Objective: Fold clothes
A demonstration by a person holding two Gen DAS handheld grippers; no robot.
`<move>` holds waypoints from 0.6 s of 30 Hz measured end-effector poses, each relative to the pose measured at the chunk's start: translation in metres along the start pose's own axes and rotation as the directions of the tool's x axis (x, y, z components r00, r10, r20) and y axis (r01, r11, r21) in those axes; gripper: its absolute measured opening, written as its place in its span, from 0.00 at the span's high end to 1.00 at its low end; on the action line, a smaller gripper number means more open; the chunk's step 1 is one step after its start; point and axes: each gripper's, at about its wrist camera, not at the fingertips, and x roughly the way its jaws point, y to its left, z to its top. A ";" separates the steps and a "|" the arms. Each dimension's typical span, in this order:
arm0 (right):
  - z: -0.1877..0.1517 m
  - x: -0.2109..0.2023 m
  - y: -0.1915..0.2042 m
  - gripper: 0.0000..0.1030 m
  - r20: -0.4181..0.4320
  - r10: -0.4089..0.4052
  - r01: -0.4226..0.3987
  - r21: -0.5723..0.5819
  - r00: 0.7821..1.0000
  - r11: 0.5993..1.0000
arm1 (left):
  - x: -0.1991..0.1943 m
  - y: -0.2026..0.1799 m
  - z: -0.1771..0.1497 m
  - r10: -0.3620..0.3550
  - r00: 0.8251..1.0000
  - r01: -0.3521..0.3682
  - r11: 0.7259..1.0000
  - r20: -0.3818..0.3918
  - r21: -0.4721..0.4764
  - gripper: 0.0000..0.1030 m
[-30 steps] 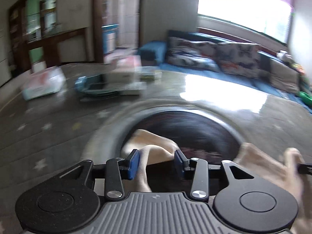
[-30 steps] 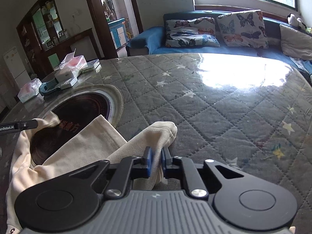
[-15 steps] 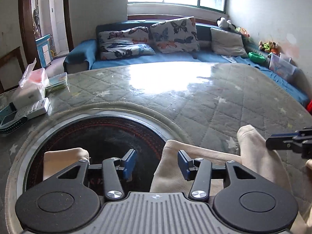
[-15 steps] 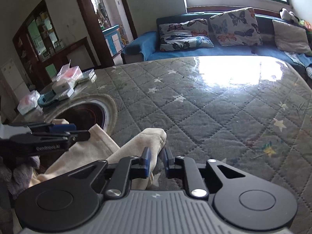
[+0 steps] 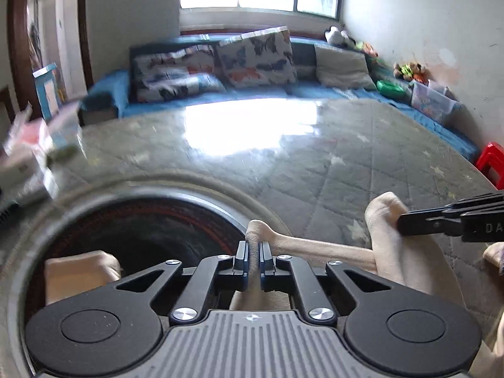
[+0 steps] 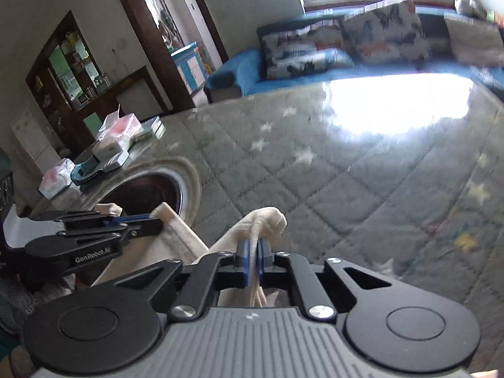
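Note:
A cream garment point(image 5: 318, 247) lies across the quilted table top near the round dark inset. My left gripper point(image 5: 254, 247) is shut on one edge of it, which sticks out between the blue pads. My right gripper point(image 6: 254, 247) is shut on another bunched corner of the cream garment point(image 6: 263, 220). The cloth stretches taut between the two. The right gripper also shows at the right edge of the left wrist view point(image 5: 447, 220), and the left gripper shows at the left of the right wrist view point(image 6: 94, 230). Another fold of the cloth point(image 5: 78, 267) lies over the inset.
The round dark inset point(image 5: 141, 223) with its metal rim sits in the grey star-quilted table point(image 6: 346, 173). Tissue packs and boxes point(image 6: 107, 148) stand at the table's far left. A blue sofa with cushions point(image 5: 252, 60) runs behind the table. A red stool point(image 5: 491, 163) is at the right.
My left gripper was open half a second ago and has closed on the garment's edge. The right gripper has kept its hold and lifted a little; the cloth is now taut between them.

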 end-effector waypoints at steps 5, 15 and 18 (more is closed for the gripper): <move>0.002 -0.004 -0.001 0.96 0.037 -0.104 0.105 -0.023 0.994 0.994 | -0.010 0.019 0.008 0.115 0.991 -0.110 0.992 0.070 -0.069 0.94; -0.003 -0.011 0.012 0.79 0.077 -0.202 0.209 -0.101 0.976 0.973 | -0.017 0.039 -0.007 0.112 0.994 -0.110 0.988 0.010 -0.109 0.72; -0.006 -0.009 0.020 0.62 0.055 -0.171 0.176 -0.104 0.984 0.979 | -0.022 0.030 -0.009 0.102 0.995 -0.101 0.992 0.017 -0.082 0.54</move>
